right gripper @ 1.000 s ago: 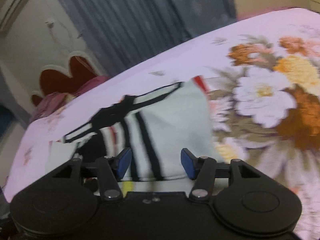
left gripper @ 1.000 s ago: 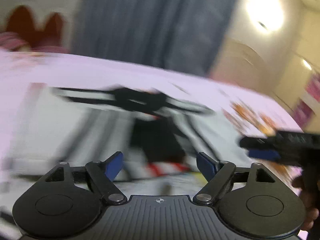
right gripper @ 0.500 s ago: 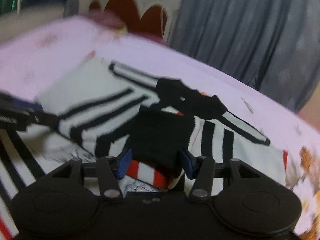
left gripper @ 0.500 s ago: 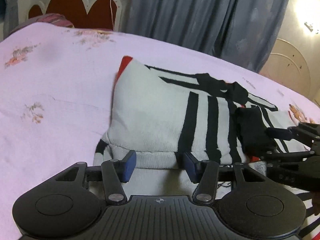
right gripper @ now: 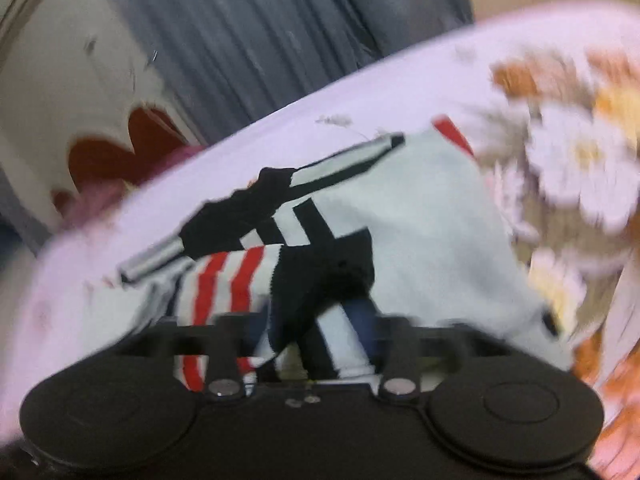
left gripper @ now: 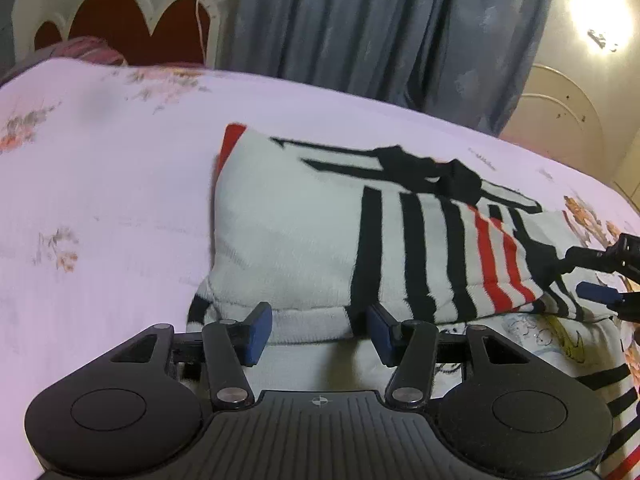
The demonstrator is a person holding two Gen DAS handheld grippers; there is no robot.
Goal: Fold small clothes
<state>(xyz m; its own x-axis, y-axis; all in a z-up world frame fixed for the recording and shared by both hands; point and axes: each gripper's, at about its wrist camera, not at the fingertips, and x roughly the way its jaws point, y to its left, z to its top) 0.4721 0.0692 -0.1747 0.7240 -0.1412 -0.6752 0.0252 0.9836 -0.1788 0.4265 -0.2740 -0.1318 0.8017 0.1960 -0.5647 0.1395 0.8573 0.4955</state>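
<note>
A white striped sweater [left gripper: 304, 240] lies mid-bed on the floral bedsheet [left gripper: 100, 184]. The left gripper [left gripper: 318, 330] is released at its hem; the right gripper [right gripper: 312, 334] grasps a sleeve cuff [right gripper: 320, 276].

Right wrist view motion-blurred; right hand-held gripper [right gripper: 310, 320] fingertips indistinct behind sweater [right gripper: 420, 232].

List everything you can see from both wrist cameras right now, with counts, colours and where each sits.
sweater: one, white with black and red stripes, partly folded on the bed.
sleeve: one, red-and-white striped with black cuff, folded across the sweater.
bedsheet: one, pale pink with floral print, under the sweater.
headboard: one, cream and dark red, far end.
curtain: one, grey-blue, behind the bed.
left tool: open, at the sweater's near hem.
right tool: fabric between its fingers; blurred, closure unclear.
</note>
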